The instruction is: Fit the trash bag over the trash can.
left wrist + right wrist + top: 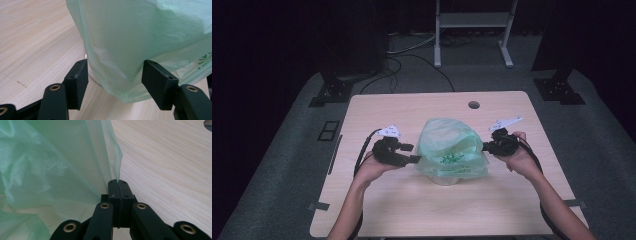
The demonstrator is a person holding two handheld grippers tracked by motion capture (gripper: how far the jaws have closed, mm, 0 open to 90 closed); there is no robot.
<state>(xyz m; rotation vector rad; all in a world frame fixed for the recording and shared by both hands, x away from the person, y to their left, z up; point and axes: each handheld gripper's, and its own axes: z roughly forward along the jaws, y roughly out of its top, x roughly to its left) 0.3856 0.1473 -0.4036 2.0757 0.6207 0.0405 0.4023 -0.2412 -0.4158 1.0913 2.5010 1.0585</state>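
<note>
Jaws of the right gripper [118, 182] were pressed flat together, pad against pad, and a thin fold of the green plastic bag [50, 165] ran down into the seam between their tips, so the film was pinched there. From those tips the bag's edge rose straight up and the rest of the film billowed off to the jaws' left side; bare wooden table [170, 170] lay on their right.

The left gripper [115, 77] had its jaws standing apart. A lower corner of the green plastic bag [140, 37] hung down in the gap between them, the film lying close against the inner face of the right-hand pad and clear of the left-hand one; whether that right pad actually touched the film could not be told. Just beyond the left-hand pad a pale curved edge of something under the bag showed through against the table [35, 37].

From the high view the bag [452, 147] sat on the table [412, 210] directly between the two tools, the left gripper [412, 152] at one flank and the right gripper [486, 147] at the other, each held in a hand [374, 167] coming up from the near edge.
</note>
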